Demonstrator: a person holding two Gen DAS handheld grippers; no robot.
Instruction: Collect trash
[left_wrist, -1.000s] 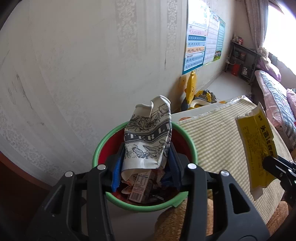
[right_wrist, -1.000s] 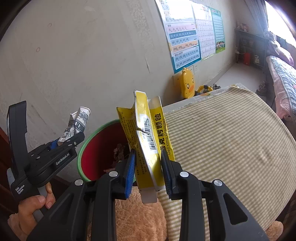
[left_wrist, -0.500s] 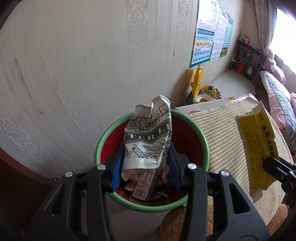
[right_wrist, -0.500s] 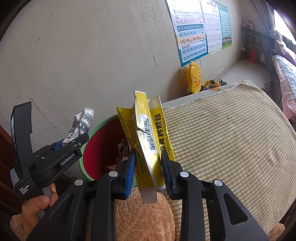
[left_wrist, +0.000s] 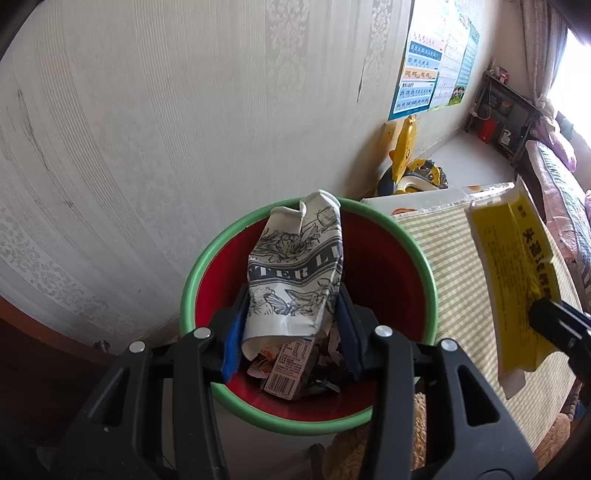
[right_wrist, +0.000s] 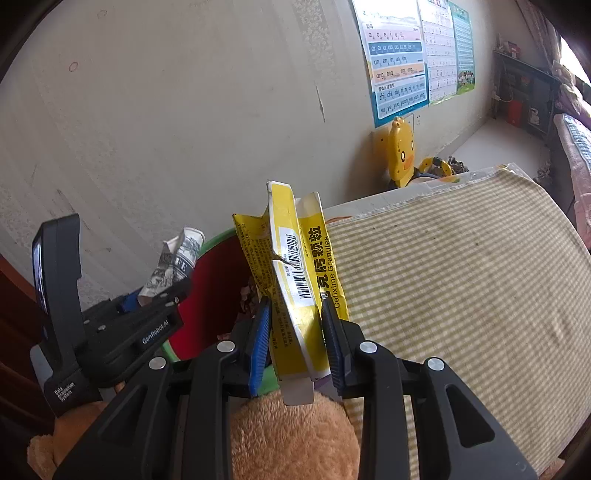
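Note:
My left gripper is shut on a crushed white paper cup with a dark floral print, held directly over a red bin with a green rim. The bin holds several wrappers. My right gripper is shut on a flattened yellow medicine box, held just right of the bin. The box also shows at the right of the left wrist view. The cup and left gripper appear in the right wrist view.
A table with a green checked cloth lies to the right of the bin. A tan plush toy sits below my right gripper. The wall is close behind the bin. A yellow duck toy stands by the wall.
My left gripper has moved further over the bin with the cup, so the bin sits more centred beneath it. My right gripper holds the yellow box nearly still beside the bin.

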